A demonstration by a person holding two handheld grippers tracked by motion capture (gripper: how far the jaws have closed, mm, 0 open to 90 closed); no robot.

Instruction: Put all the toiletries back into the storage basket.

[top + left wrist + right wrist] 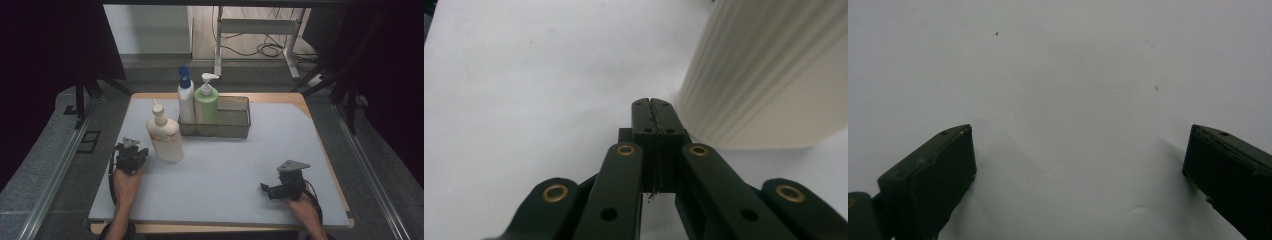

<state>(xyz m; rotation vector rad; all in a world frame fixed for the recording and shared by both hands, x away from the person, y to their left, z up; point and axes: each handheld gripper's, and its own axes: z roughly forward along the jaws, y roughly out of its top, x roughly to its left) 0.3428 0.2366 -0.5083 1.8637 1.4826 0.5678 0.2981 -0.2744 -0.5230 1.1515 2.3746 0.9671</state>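
The left gripper, jaws closed on nothing, sits just beside the cream bottle; the right gripper rests open. Next, it must reopen to grasp the bottle.

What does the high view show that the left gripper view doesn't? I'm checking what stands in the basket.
High view alone: the wire basket at the table's far side holding a blue-capped white bottle and a green pump bottle, plus the right gripper resting on the mat. Left gripper view alone: the left gripper seen close, its jaws shut together on nothing, and fine ribs on the bottle's side. Both: the cream bottle standing outside the basket beside the left gripper, and the white mat.
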